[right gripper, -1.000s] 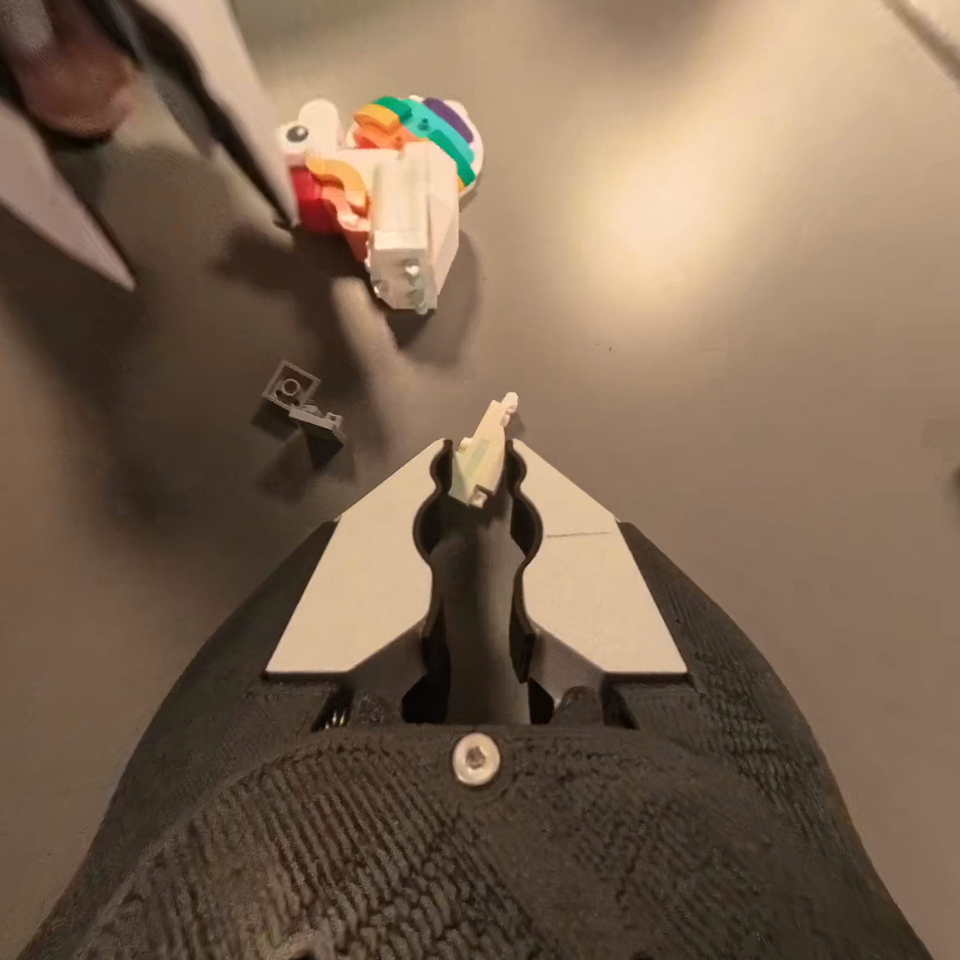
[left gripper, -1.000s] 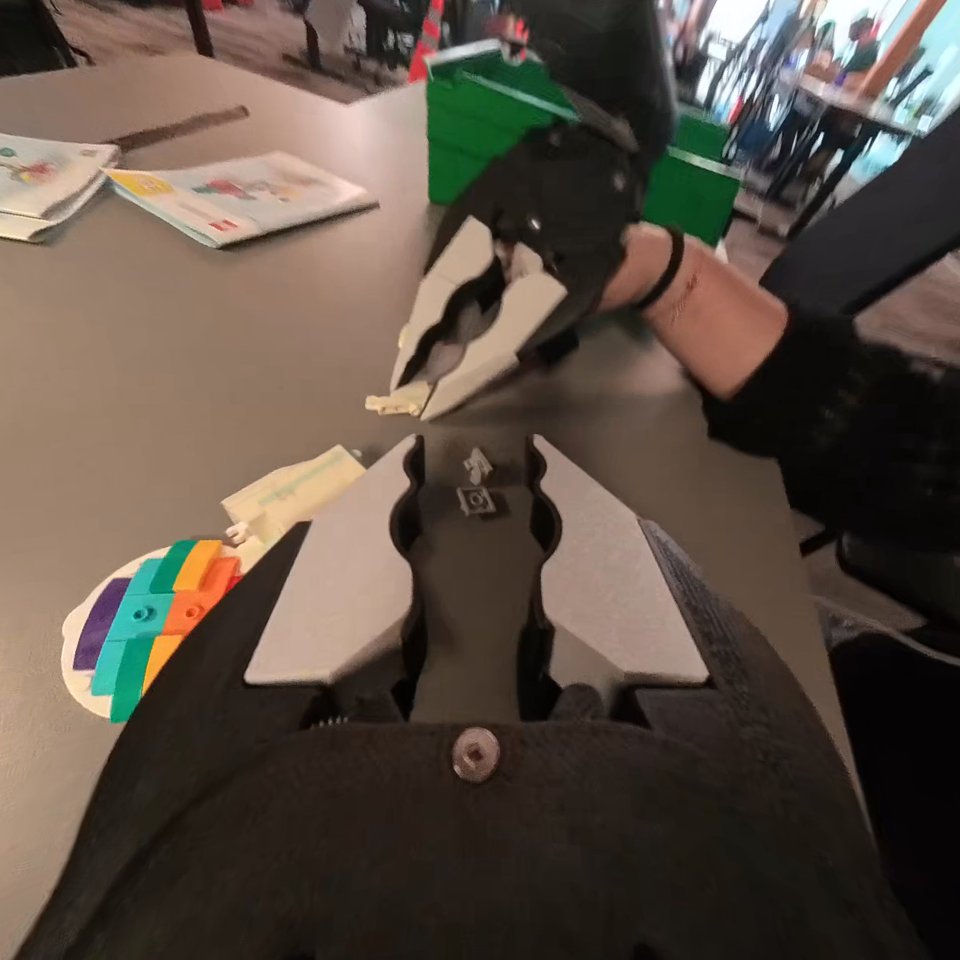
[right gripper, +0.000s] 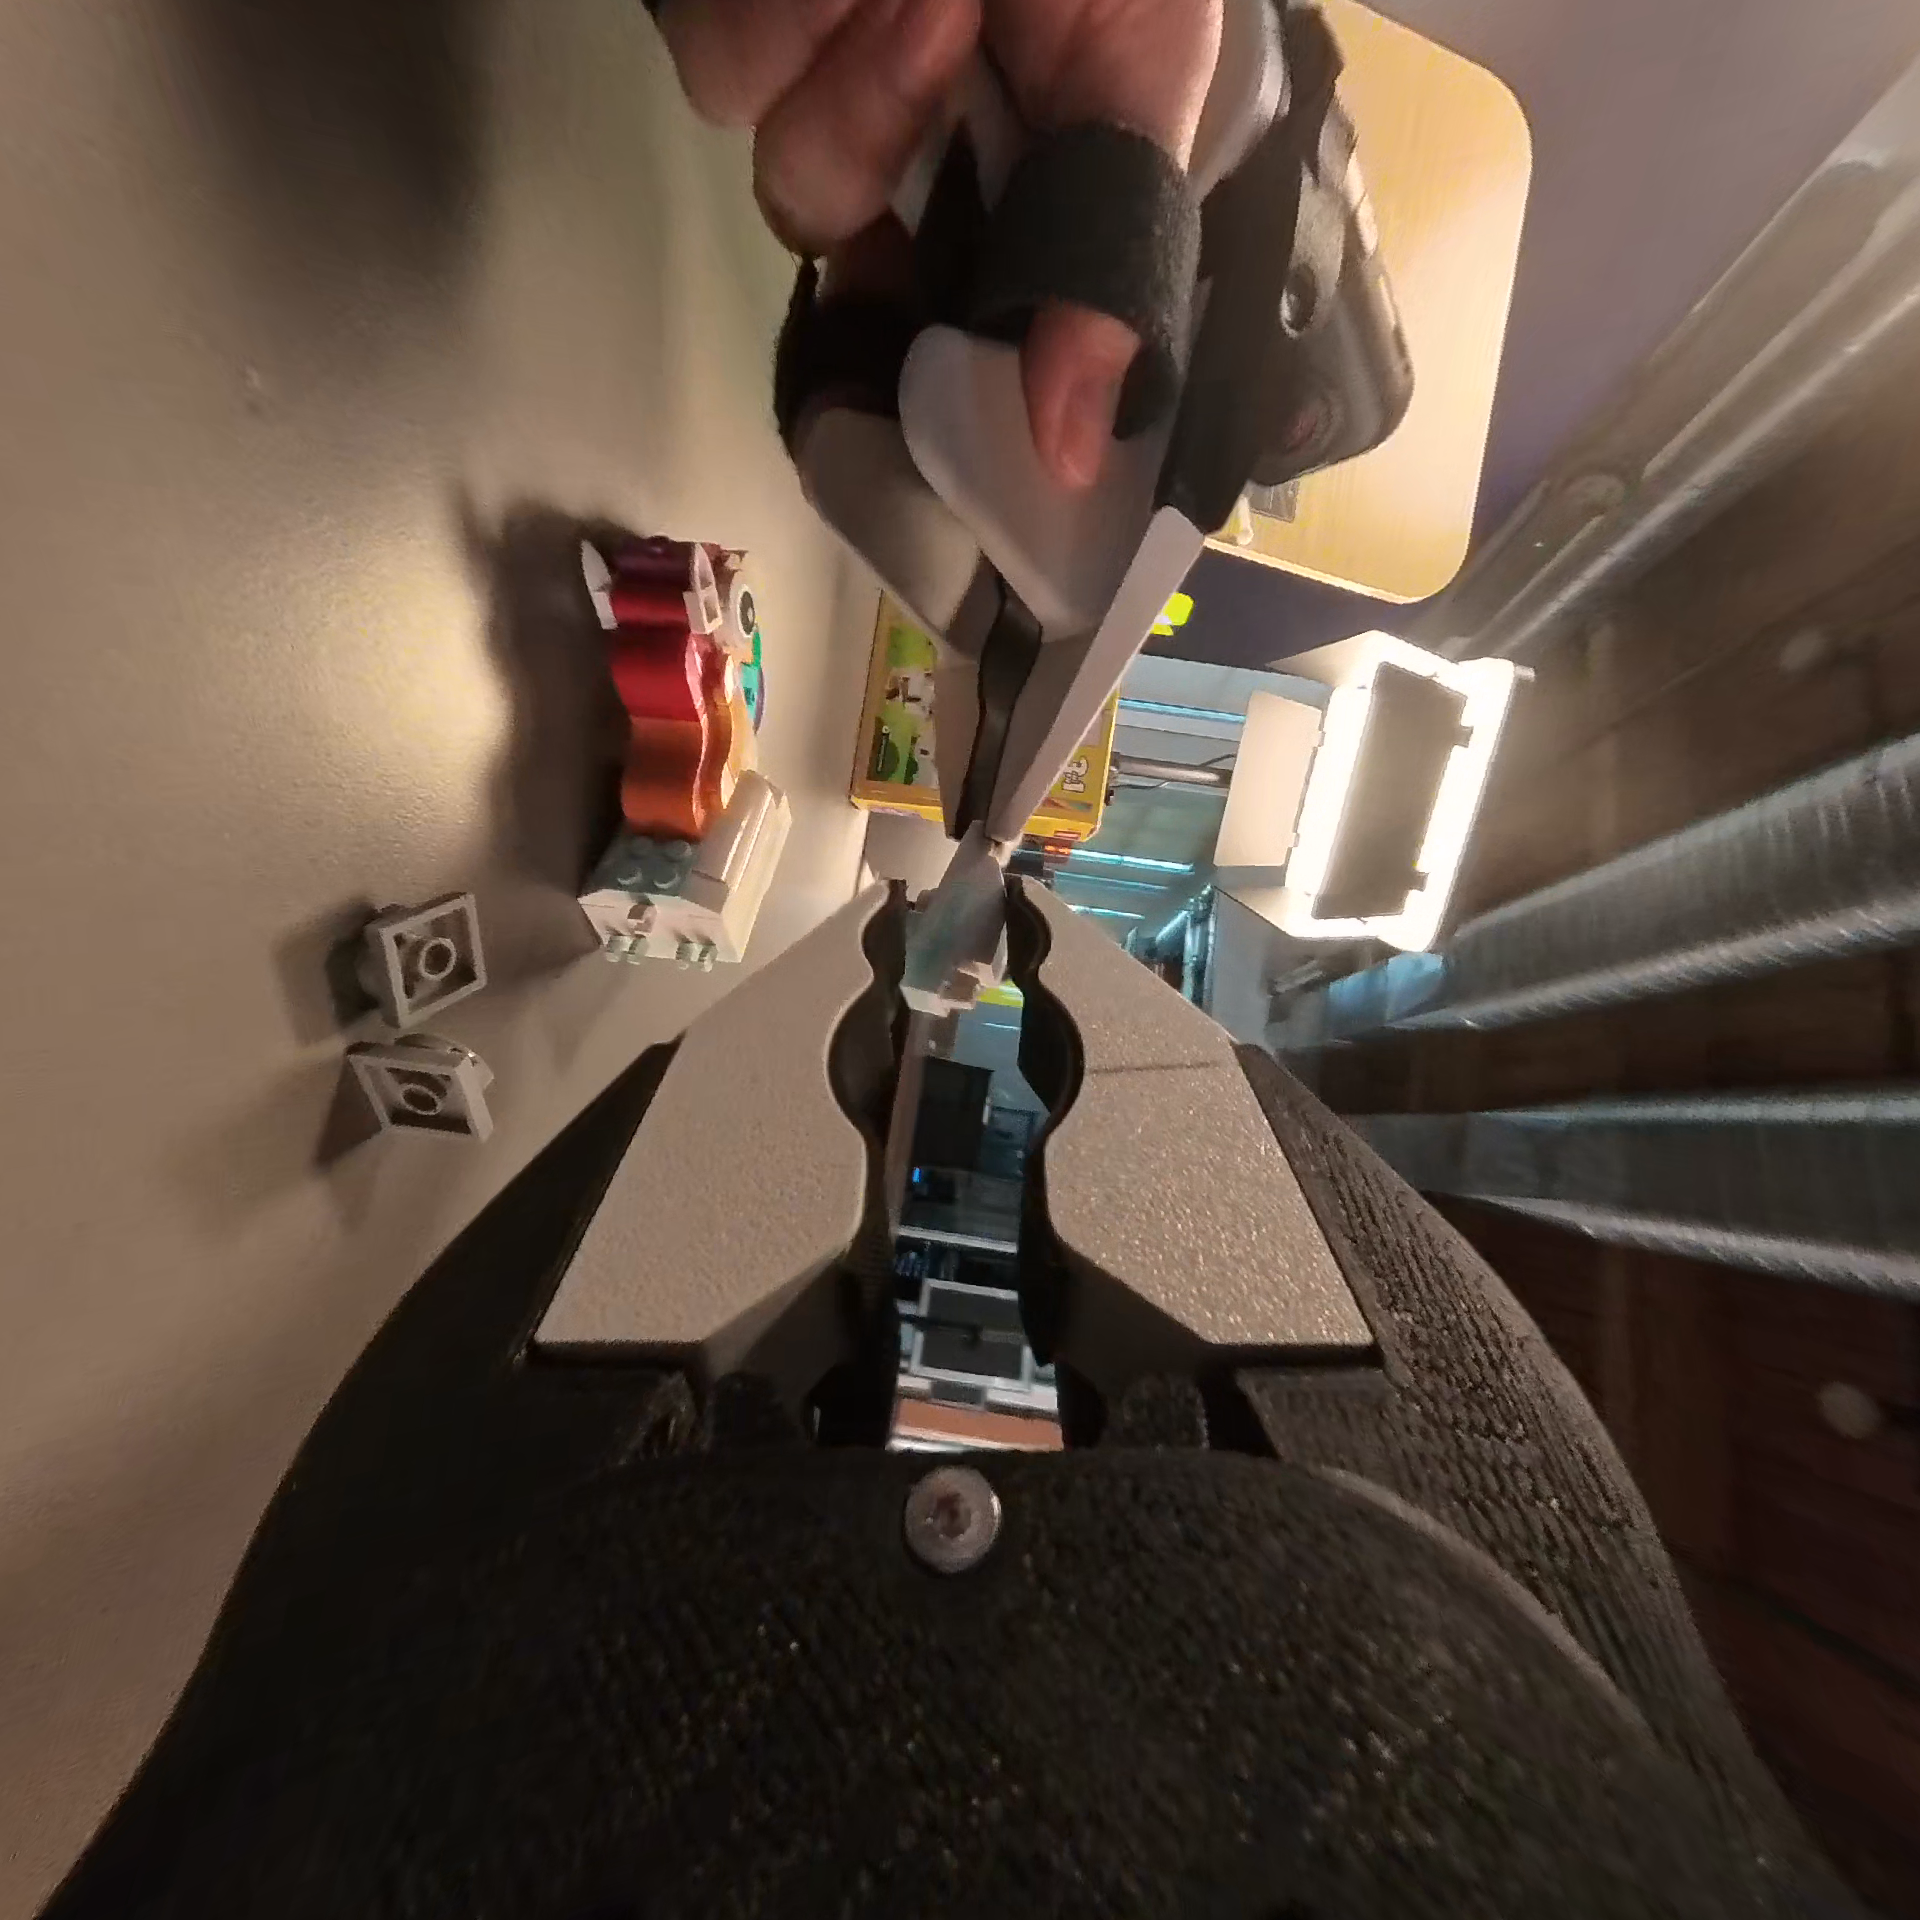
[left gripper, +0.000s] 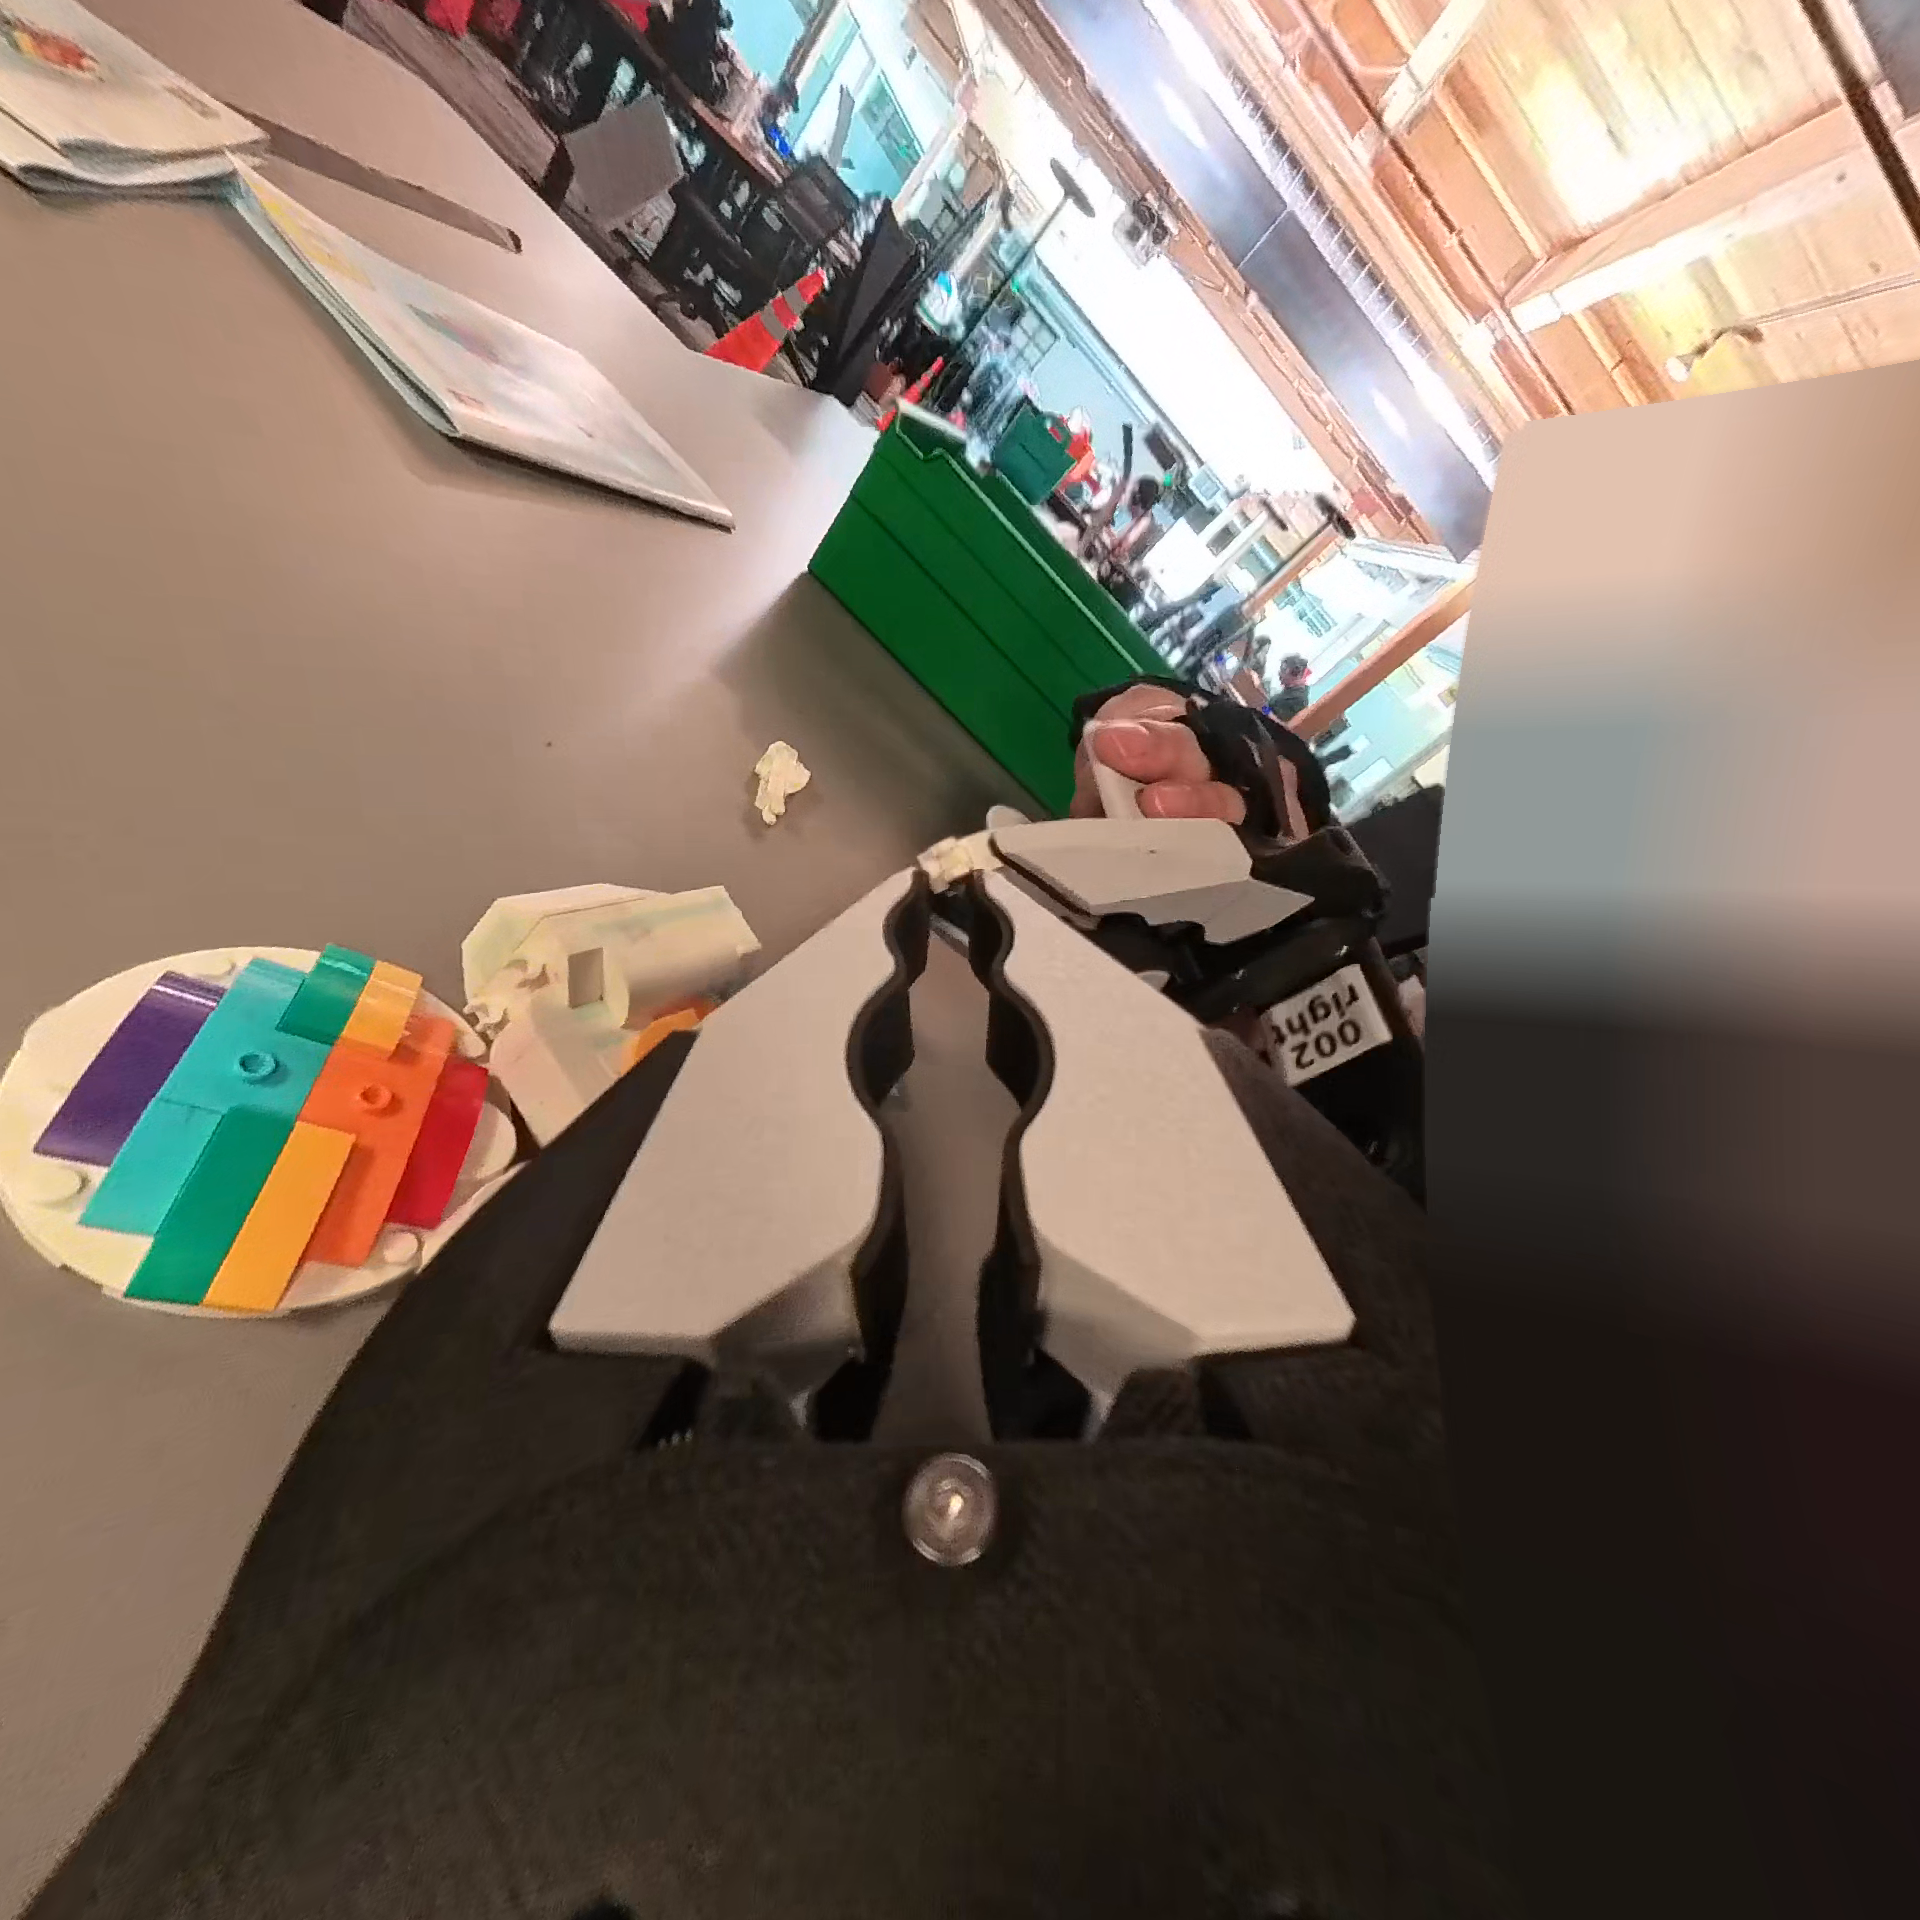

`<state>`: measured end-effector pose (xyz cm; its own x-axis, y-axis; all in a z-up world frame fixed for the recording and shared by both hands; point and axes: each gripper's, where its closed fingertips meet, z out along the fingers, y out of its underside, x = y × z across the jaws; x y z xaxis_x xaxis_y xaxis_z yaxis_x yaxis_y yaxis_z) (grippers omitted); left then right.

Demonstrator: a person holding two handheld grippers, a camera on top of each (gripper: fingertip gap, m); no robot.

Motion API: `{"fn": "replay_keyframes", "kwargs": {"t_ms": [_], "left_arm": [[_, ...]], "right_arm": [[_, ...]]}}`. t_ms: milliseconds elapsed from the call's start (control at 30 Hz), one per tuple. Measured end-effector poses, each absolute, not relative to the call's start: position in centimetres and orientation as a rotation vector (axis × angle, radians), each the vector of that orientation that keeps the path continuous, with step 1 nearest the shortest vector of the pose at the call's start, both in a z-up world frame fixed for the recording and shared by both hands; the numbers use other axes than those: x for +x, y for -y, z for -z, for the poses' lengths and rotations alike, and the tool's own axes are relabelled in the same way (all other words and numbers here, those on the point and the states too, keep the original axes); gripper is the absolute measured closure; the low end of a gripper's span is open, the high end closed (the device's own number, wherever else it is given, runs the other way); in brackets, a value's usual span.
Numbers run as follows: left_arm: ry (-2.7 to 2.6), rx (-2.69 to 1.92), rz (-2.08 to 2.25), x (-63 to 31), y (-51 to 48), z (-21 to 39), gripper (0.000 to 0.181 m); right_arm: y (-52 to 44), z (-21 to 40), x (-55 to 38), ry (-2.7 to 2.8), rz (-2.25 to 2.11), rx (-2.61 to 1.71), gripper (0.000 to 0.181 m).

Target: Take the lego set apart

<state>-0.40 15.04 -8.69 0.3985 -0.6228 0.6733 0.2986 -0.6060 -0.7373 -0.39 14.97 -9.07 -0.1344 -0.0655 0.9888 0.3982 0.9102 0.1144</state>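
Now we hold one small pale lego piece (right gripper: 951, 935) above the table (left gripper: 312, 675), both left gripper (left gripper: 948, 871) and right gripper (right gripper: 951, 914) jaws clenched on it; next: pull apart; main model (left gripper: 260, 1122) waits.

Glossy plastic lego set (left gripper: 260, 1122), matt grey table (left gripper: 312, 675)

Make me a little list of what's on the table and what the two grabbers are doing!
held piece: small pale lego piece, pinched from both ends, lifted off the table
left hand-held gripper: tips shut on one end of the piece
right hand-held gripper: shut on the other end
rainbow lego model: lying on the grey table
loose bits: two grey square plates near the model; one pale bit farther off
other things: booklets, green bin
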Motion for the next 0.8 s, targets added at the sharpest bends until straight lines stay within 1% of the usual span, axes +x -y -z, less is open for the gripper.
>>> {"fn": "replay_keyframes", "kwargs": {"t_ms": [33,100,167,333,433,533,600,633,700,800], "left_arm": [[-0.262,-1.778,1.34,-0.4,-15.1,8.5,0.175],[-0.258,-1.776,1.345,-0.4,-15.1,8.4,0.175],[-0.233,-1.775,1.392,-0.5,-15.2,8.3,0.159],[-0.279,-1.759,1.501,-0.2,-14.4,8.0,0.173],[-0.329,-1.793,1.483,-0.1,-14.0,8.3,0.173],[-0.365,-1.824,1.238,-0.7,-14.9,8.9,0.174],[-0.381,-1.806,1.167,-1.0,-15.1,8.7,0.174],[-0.38,-1.814,1.13,-1.2,-15.3,8.8,0.174],[-0.396,-1.821,1.097,-1.2,-15.3,9.0,0.174],[-0.389,-1.834,1.128,-0.9,-15.2,9.2,0.174]], "right_arm": [[-15.0,8.9,-0.4,1.654,0.429,-0.243,0.164],[-14.9,8.8,-0.3,1.646,0.47,-0.205,0.164],[-14.6,8.7,-0.4,1.637,0.476,-0.18,0.164],[-14.0,8.6,-0.5,1.628,0.493,-0.133,0.164],[-14.0,8.6,-0.5,1.621,0.439,-0.185,0.165],[-14.2,8.5,-0.8,1.622,0.186,-0.463,0.166],[-14.3,8.5,-1.1,1.62,0.032,-0.639,0.161],[-14.6,8.7,-1.1,1.63,0.014,-0.687,0.162],[-15.2,9.1,-1.0,1.638,0.059,-0.705,0.173],[-15.4,9.6,-1.1,1.659,0.104,-0.699,0.172]]}}
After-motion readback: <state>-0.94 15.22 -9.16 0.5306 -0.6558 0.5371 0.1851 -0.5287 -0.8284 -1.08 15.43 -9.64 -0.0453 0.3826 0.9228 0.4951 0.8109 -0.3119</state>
